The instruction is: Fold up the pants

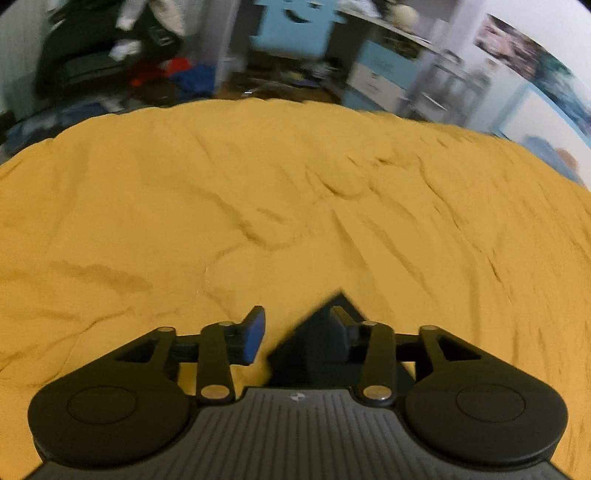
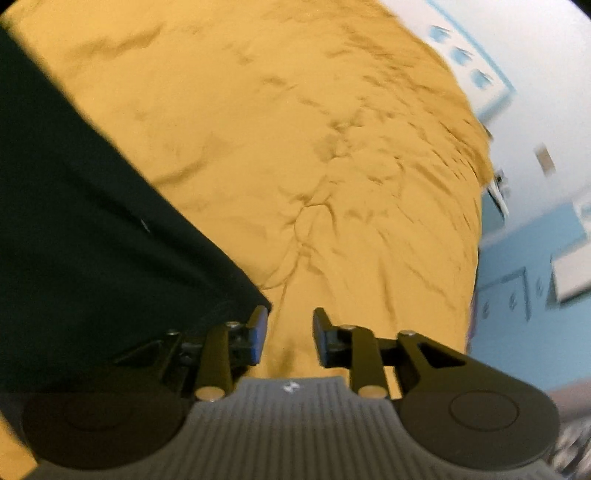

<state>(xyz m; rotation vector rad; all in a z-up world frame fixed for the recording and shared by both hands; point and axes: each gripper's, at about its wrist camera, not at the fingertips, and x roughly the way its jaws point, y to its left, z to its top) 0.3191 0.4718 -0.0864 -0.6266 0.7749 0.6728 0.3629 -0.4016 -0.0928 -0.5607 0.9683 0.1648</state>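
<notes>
On a bed, over a rumpled yellow sheet [image 1: 258, 192]:

Left gripper [image 1: 299, 334]: fingers stood apart, blue pad [image 1: 255, 334] on the near finger showing. A pointed corner of the dark pants [image 1: 314, 343] lay in the gap, against the far finger; whether that finger touched it could not be told. Nothing was clamped.

Right gripper [image 2: 290, 336]: fingers apart, bare sheet [image 2: 295, 147] between them. The pants [image 2: 92, 240] filled the frame from 7 to 11 o'clock, a broad dark sheet of cloth whose lower corner ended just at the left fingertip [image 2: 258, 328]; contact could not be told.

Gripper bodies: ribbed grey housing, each with a small white emblem at centre front [image 1: 296, 397], [image 2: 290, 387]; too small to read as a name.

Surroundings, left view: heap of clothes [image 1: 162, 70] at 11 o'clock, blue furniture [image 1: 291, 26] at 12 o'clock, poster [image 1: 532, 62] on the wall at 2 o'clock, blurred, no lettering legible. Right view: blue-and-white wall [image 2: 535, 258] at 3 o'clock, blurred.
</notes>
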